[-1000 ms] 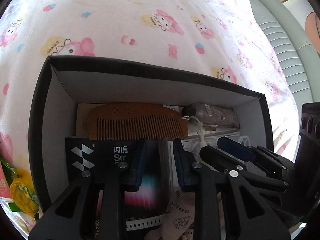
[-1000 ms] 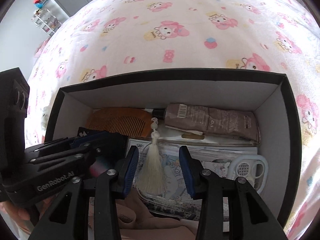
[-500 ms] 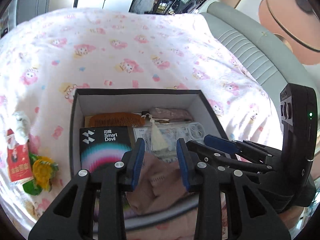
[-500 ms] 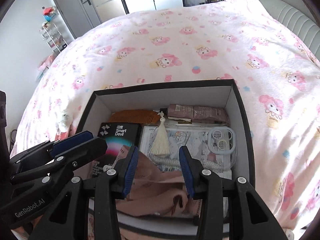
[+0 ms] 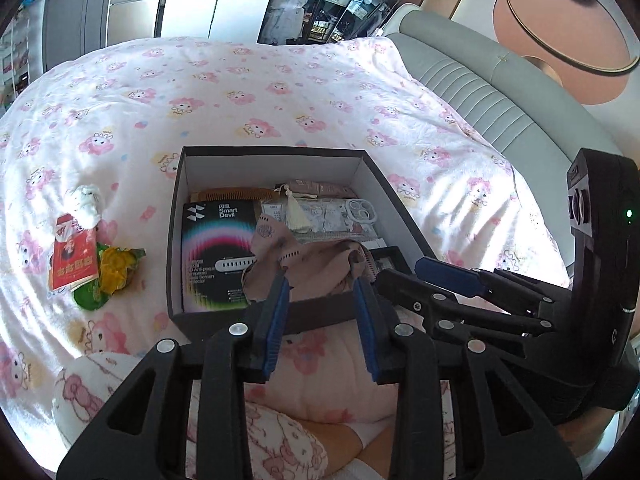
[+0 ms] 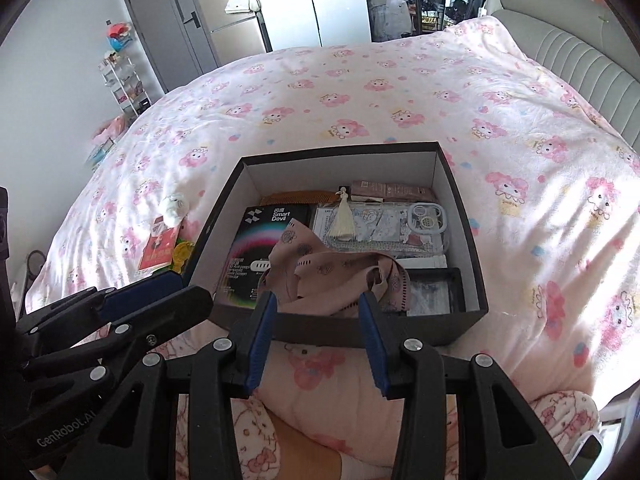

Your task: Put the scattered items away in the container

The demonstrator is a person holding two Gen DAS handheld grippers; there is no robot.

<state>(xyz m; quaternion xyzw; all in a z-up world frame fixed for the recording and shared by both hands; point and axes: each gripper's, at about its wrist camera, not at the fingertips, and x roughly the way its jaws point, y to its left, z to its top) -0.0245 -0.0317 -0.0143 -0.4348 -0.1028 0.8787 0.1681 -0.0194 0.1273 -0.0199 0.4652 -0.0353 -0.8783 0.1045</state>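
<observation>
Both the left gripper (image 5: 322, 280) and right gripper (image 6: 316, 300), part-open and empty, have withdrawn from the box (image 5: 276, 151); the left's jaws just widened slightly. The pink cloth (image 6: 340, 276) now lies inside. Three items (image 5: 86, 252) remain on the bed (image 5: 280, 92).

The box (image 6: 464, 216) is black outside and white inside. It stands on a bedcover (image 6: 360, 92) that is pale pink with pink cartoon animals and small blue and yellow marks. Inside the box, a dusty pink cloth (image 6: 332, 276) has small dark printed flowers. At the cloth's left lies a black packet (image 6: 260, 236) with a glowing pink and teal arc and white letters. Behind the cloth are a cream tassel (image 6: 342, 220) and a brown wooden comb (image 5: 224, 194). Left of the box lie a red packet (image 5: 74, 258), a yellow and green wrapper (image 5: 110, 274) and a white fluffy toy (image 5: 86, 202). My left claw (image 5: 322, 288) and my right claw (image 6: 318, 300) are black with blue pads.
</observation>
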